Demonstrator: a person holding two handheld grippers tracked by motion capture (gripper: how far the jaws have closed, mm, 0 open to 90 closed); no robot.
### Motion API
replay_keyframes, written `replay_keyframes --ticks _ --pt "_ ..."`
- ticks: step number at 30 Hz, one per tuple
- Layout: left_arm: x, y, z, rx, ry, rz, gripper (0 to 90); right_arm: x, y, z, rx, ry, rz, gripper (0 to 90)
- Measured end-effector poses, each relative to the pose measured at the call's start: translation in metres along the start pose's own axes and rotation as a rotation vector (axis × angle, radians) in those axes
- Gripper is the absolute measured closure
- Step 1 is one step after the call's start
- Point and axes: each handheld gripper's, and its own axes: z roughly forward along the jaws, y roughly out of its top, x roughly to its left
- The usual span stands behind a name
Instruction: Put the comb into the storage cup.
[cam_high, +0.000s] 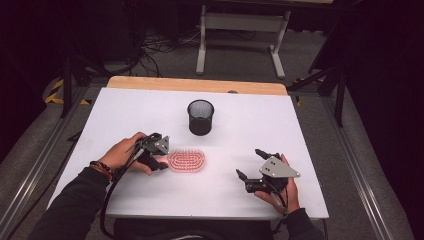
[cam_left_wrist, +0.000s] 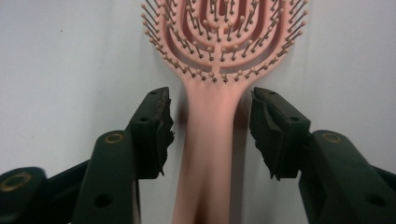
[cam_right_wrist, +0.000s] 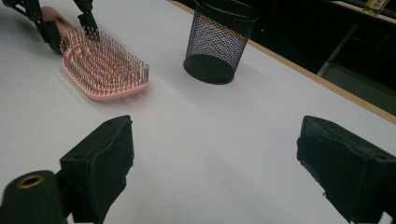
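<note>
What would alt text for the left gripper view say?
A pink hairbrush lies bristles-up on a white table, its handle running between the left gripper's two black jaws. The jaws flank the handle with a narrow gap on each side, not yet pressing on it.

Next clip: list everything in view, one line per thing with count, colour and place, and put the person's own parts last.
Hairbrush: one, pink, bristles up, lying left of the table's middle, handle toward the left gripper.
Mesh cup: one, black, upright, beyond the hairbrush near the table's middle.
Table: one, white top with a wooden strip along the far edge.
Frame: one, pale grey, on the floor beyond the table.
Left gripper: one, black, jaws either side of the hairbrush handle with gaps showing, not yet pressing.
Right gripper: one, black with a grey plate, jaws wide apart over bare table at the near right.
Hands: two, dark sleeves, one on each gripper.
</note>
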Motion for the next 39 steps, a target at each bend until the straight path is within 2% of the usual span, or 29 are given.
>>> replay_keyframes --ticks 2,11,18,20,25,33,36,37,38,39 --pt "0.001 0.001 0.000 0.004 -0.017 -0.003 51.7 0.000 0.000 0.000 -0.003 -0.002 -0.001 11.8" --pt "0.009 0.008 0.002 0.046 -0.096 0.030 58.7 0.000 0.000 0.001 0.005 -0.001 -0.001 11.6" --pt "0.012 0.009 0.002 0.053 -0.106 0.045 60.8 0.001 -0.001 0.003 0.012 0.006 0.000 11.4" --pt "0.012 0.010 0.002 0.054 -0.108 0.044 65.0 0.003 -0.001 0.004 0.018 0.010 -0.004 11.4" --pt "0.011 0.009 0.002 0.048 -0.102 0.034 67.4 0.004 -0.001 0.006 0.025 0.012 -0.012 11.4" --pt "0.007 0.008 0.001 0.046 -0.081 0.044 69.4 0.004 -0.001 0.006 0.024 0.008 -0.009 11.4" --pt "0.003 0.006 0.000 0.032 -0.045 0.030 69.4 0.004 -0.002 0.006 0.022 0.008 -0.005 11.4" --pt "0.002 0.005 -0.001 0.022 -0.019 0.030 69.5 0.004 -0.001 0.005 0.021 0.008 -0.003 11.4" --pt "0.001 0.004 -0.002 0.014 -0.010 0.016 69.5 0.004 -0.001 0.005 0.021 0.008 -0.004 11.4" --pt "0.001 0.002 -0.004 0.002 -0.005 0.020 69.5 0.004 -0.001 0.005 0.020 0.006 -0.006 11.5"
